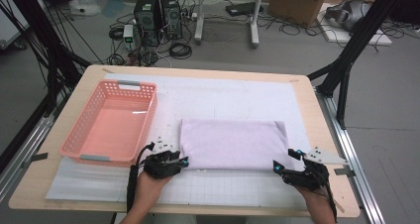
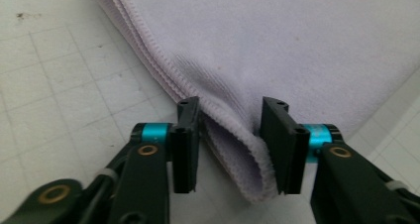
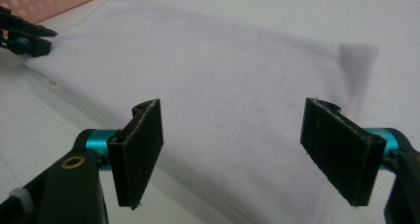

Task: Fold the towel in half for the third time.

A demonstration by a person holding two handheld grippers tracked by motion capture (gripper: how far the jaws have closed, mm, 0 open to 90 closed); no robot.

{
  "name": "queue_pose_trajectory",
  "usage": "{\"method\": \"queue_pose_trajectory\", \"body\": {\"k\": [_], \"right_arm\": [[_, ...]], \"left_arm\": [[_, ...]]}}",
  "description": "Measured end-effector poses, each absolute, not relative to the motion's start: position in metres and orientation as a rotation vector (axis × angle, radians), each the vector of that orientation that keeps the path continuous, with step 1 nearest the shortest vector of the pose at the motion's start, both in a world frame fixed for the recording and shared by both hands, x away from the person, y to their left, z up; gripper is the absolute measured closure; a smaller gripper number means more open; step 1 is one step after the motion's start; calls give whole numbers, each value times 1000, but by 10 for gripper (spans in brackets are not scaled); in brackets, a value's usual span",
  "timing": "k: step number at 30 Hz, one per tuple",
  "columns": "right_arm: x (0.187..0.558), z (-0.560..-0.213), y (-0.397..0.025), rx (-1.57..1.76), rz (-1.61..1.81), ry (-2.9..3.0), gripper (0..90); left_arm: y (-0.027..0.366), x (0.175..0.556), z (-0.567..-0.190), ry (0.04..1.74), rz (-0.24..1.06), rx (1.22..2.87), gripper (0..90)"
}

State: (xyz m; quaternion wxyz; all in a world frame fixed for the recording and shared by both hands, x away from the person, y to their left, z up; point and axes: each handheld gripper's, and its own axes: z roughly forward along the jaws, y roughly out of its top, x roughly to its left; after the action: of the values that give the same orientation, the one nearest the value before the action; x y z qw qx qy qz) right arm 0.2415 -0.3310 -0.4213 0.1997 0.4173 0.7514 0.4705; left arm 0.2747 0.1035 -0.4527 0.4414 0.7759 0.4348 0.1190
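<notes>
Left gripper (image 2: 229, 144): jaws are standing apart but straddling the near left corner of the folded lilac towel (image 2: 277, 45), not yet clenched on it.
Right gripper (image 3: 247, 154): jaws are gaping wide, released, framing the towel's near right corner.
Towel place: lying flat at lower centre of the high view, on the white gridded mat (image 1: 237, 189), right of the pink basket (image 1: 79, 135).
Doing it well: likely pinching every layer at both corners together, then lifting evenly.
Hands: both are entering from the bottom edge, forearms angled inward, grippers pointing forward at the towel's near edge.
</notes>
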Motion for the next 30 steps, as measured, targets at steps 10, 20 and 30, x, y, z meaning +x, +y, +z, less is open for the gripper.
{"method": "queue_pose_trajectory", "body": {"k": [10, 20, 30], "right_arm": [[294, -410, -289, 1093, 1334, 2182, 235], [352, -399, -225, 1000, 1283, 2339, 219], [396, -409, -175, 937, 1229, 2462, 335]], "left_arm": [[102, 275, -454, 1117, 255, 1887, 760], [106, 275, -455, 1145, 213, 1849, 774], [108, 273, -454, 1148, 199, 1831, 777]]}}
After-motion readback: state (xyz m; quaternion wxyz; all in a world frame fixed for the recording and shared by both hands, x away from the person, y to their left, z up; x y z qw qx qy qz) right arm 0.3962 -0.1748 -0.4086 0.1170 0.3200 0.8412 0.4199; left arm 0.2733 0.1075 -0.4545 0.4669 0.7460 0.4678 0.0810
